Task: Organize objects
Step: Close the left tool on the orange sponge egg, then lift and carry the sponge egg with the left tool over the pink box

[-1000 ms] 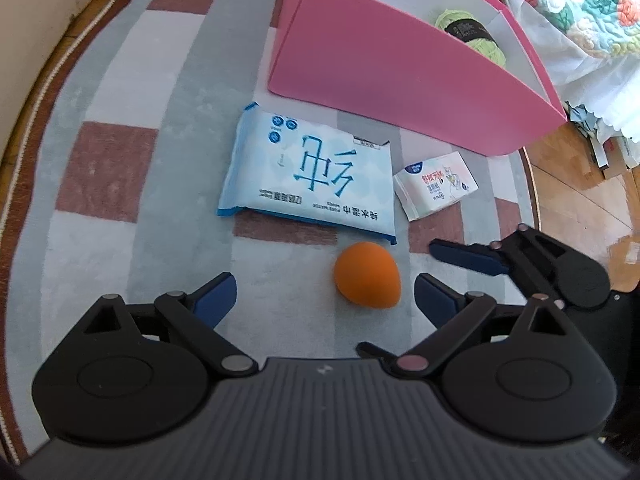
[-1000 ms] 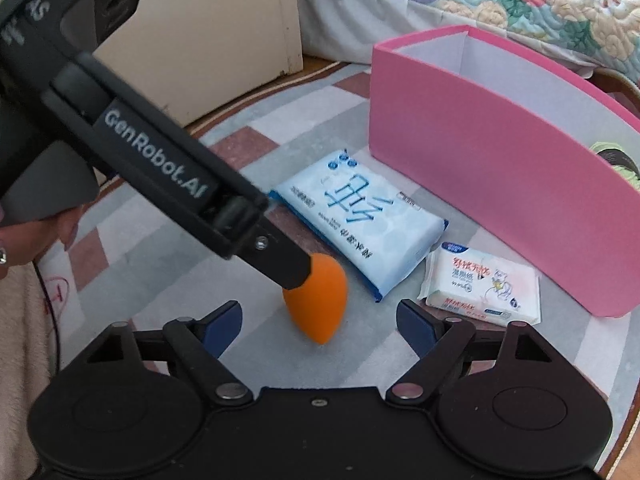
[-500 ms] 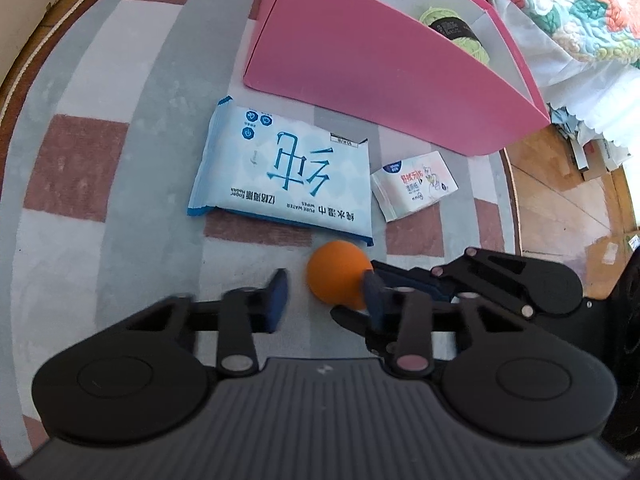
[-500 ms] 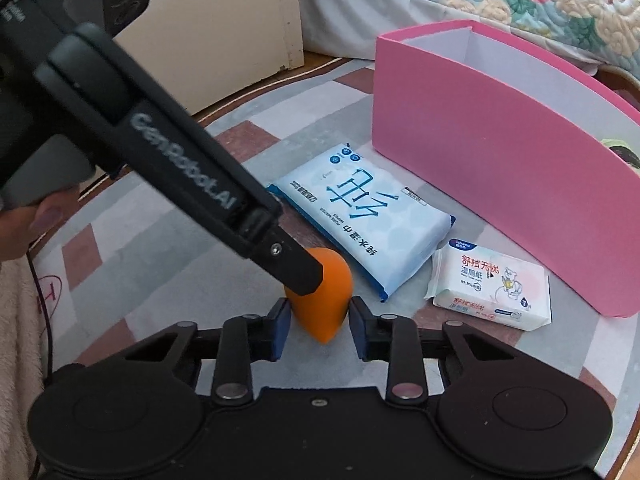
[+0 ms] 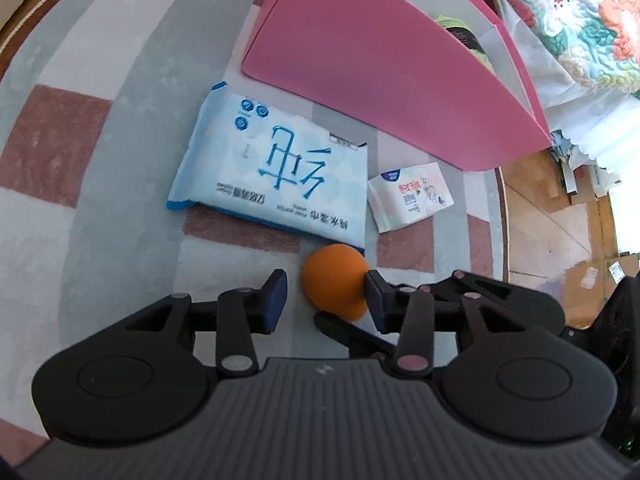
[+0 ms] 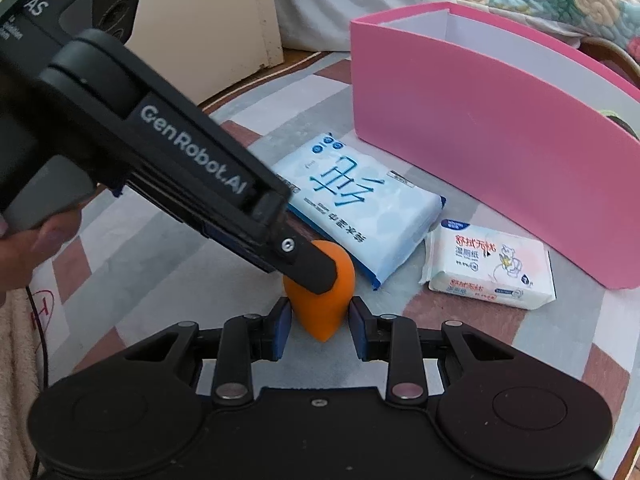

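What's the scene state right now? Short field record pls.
surface: checked rug
orange sponge: on rug, just in front of large wipes pack, between both tongs
right tongs: just been closing; pads on both sides of sponge
left tongs: just been opening slightly; sponge between, gap at one pad
large wipes pack: flat on rug, in front of pink box
small wipes pack: flat, beside large pack
pink box: open top, green item partly visible inside

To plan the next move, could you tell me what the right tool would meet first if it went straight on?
The right tool, whose jaws have just been closing, would most likely first meet the orange egg-shaped sponge already between them.
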Demonstrator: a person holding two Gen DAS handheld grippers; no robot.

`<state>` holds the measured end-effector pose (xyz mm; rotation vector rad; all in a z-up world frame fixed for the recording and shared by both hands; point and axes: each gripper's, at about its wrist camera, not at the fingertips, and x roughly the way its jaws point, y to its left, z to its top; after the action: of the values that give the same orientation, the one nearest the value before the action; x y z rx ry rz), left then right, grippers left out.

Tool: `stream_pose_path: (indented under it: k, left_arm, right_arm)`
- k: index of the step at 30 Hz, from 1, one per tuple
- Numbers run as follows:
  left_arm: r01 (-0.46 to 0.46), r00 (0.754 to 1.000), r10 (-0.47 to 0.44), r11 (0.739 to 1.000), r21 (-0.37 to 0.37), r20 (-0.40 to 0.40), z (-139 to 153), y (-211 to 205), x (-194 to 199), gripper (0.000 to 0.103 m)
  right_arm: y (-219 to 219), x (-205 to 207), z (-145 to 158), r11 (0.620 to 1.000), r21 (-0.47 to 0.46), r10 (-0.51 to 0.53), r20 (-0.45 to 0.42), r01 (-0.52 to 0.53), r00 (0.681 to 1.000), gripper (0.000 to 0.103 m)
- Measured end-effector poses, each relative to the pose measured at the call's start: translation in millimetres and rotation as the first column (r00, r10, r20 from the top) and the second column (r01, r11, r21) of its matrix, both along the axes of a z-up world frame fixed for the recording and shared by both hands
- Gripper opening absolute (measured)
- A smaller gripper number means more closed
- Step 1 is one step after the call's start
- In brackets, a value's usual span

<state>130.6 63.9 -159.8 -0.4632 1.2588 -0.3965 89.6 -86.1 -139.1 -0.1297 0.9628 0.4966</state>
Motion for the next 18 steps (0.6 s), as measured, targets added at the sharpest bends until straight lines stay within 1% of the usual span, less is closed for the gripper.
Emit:
stream_pose_path:
  k: [1,4,9,12,18]
  left_arm:
    - [0.005,1.000,-0.005,1.000,-0.004,0.009,1.7,-1.9,-0.4,0.032]
    - [0.012,0.999,-0.013,1.000,0.011,0.038,7.1,-6.9,-3.9,0.030]
    - [-0.005,0.998,0.005,1.000,-0.008,0.064,13.6,-6.1,-9.7,0.030]
    - [0.016,0.996,-0.016,1.000,0.003,0.091,17.9,-10.2,-9.5,0.030]
    - [0.033,0.992,-0.036,0.999,0.025,0.123,25.5,-17.7,-15.8,0.030]
  right_arm:
    - [-1.0,0.2,-0.5,1.000,0.005,-0.007,0.000,0.007,1.000,0.035]
    - [-2.3,-0.8,0.4,1.000,0.014,-0.019,0.004,0.019,1.000,0.034]
    - [-4.7,-5.2,5.8,1.000,0.021,-0.022,0.018,0.021,1.000,0.034]
    - [-7.4,-6.2,9.4,0.999,0.028,-0.026,0.028,0.026,0.999,0.034]
    - [-20.5,-6.8,12.3,0.996,0.070,-0.051,0.009,0.050,0.999,0.034]
